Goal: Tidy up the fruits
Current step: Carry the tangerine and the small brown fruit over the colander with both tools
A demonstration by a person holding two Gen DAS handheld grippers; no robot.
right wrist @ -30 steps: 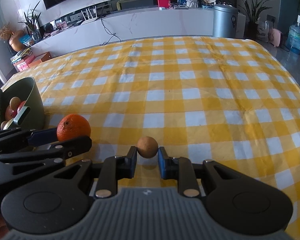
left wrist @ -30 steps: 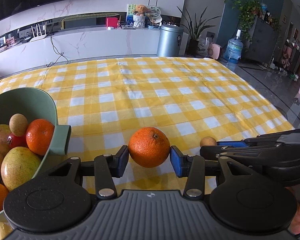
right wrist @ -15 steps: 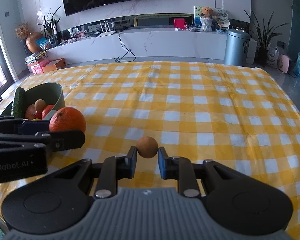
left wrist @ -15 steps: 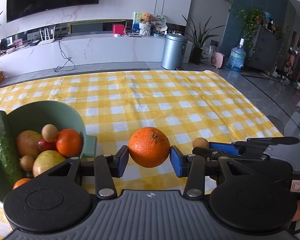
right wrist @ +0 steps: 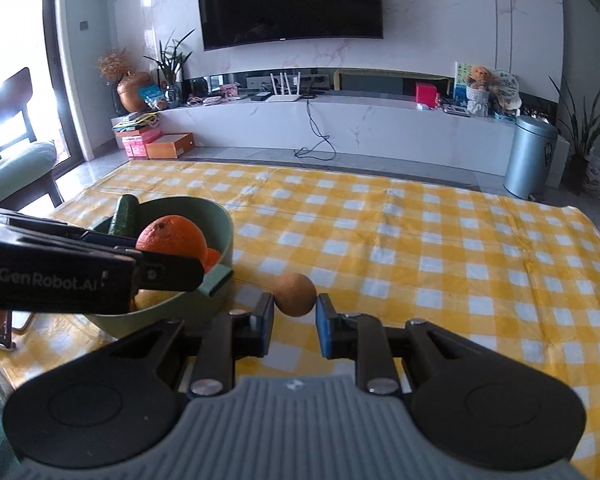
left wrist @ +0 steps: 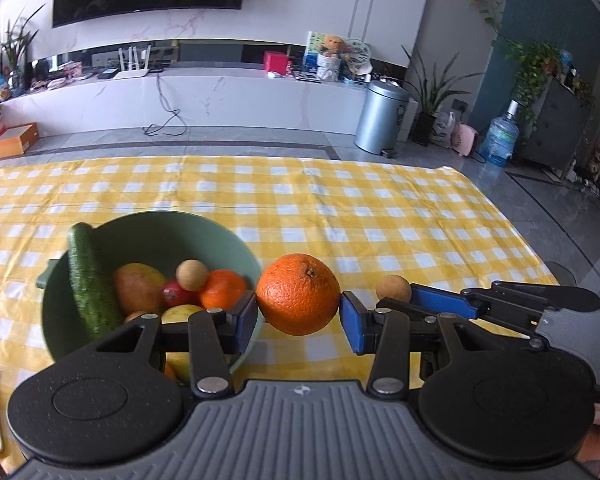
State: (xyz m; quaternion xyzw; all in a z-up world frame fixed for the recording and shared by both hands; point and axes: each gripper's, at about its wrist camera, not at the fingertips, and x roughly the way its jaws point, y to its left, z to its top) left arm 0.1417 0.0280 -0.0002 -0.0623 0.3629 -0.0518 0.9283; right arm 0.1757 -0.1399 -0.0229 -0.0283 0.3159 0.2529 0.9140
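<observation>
Gripping: orange (left wrist: 298,294) is clamped by left gripper (left wrist: 299,316) | small brown fruit (right wrist: 294,294) is pinched by right gripper (right wrist: 294,322) | both judged firm, round, roll-prone.

The tablecloth (left wrist: 340,200) is checked in yellow and white; the bowl (left wrist: 204,232) is pale sage green; the cucumber (left wrist: 86,280) leaning in it is dark green; the held orange (left wrist: 298,294) is bright orange with a pitted skin; the small round fruit (right wrist: 294,294) is tan-brown; the pads (left wrist: 352,328) of the left gripper (left wrist: 298,320) are blue on black fingers; the right gripper (right wrist: 294,328) has the same blue and black, its body ribbed grey; the bin (right wrist: 530,156) is silver-grey; the wall (right wrist: 440,32) is white marble veined faintly.
</observation>
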